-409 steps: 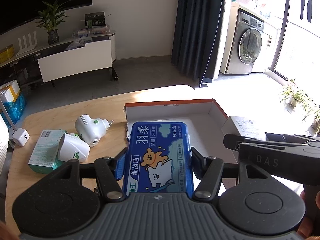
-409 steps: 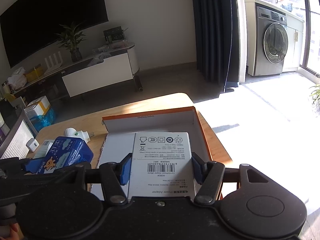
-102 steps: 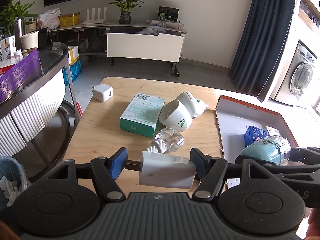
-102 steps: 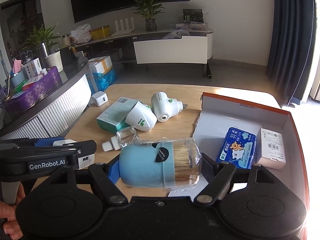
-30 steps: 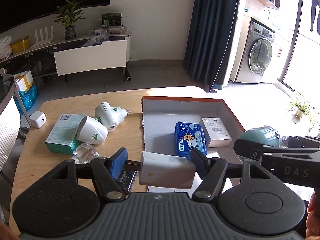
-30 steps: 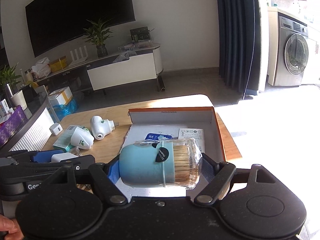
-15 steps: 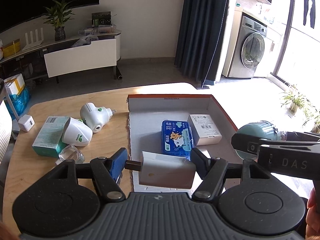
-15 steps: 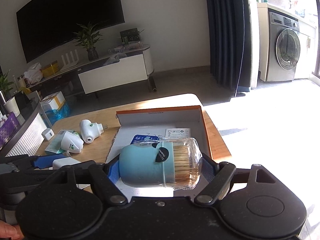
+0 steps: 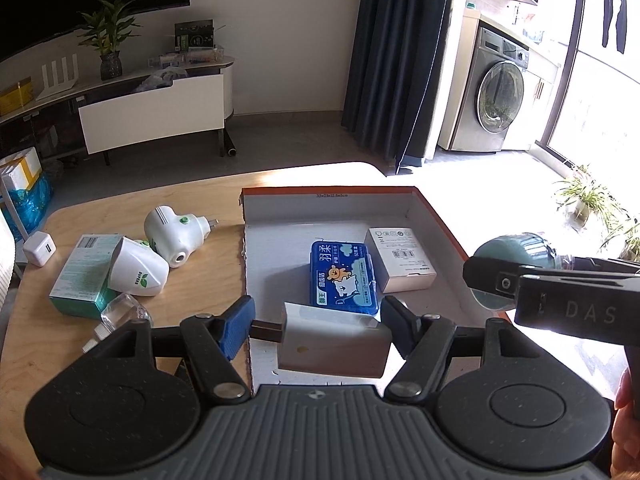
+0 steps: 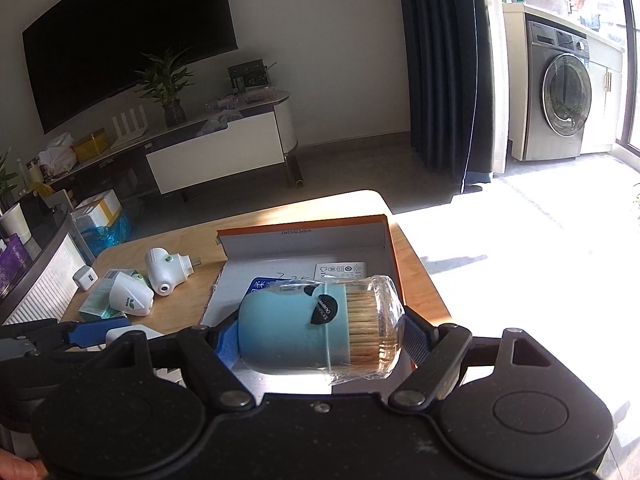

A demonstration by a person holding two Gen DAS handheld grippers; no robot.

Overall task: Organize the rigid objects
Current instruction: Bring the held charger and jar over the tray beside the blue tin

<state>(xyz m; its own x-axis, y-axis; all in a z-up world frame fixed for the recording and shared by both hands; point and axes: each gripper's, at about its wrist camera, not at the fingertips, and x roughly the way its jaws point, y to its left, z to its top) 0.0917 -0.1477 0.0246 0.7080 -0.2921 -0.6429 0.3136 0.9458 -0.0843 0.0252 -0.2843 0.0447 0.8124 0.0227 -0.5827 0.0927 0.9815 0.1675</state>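
My left gripper (image 9: 316, 324) is shut on a white power adapter (image 9: 334, 344), held over the near end of the orange-rimmed cardboard box (image 9: 440, 216). In that box lie a blue floss case (image 9: 344, 278) and a small white carton (image 9: 400, 258). My right gripper (image 10: 320, 334) is shut on a light blue toothpick jar (image 10: 316, 330) in clear wrap, lying sideways above the box (image 10: 304, 224); from the left wrist view that jar (image 9: 516, 250) hangs past the box's right wall.
On the wooden table (image 9: 120, 204) left of the box lie two white plug-in devices (image 9: 176, 232), a green carton (image 9: 86, 276), a clear bottle (image 9: 120, 314) and a small white charger cube (image 9: 39, 248). The table edge runs close behind the box.
Both views have swung right a little, so the box now sits more centred under the grippers. Both grips are unchanged.
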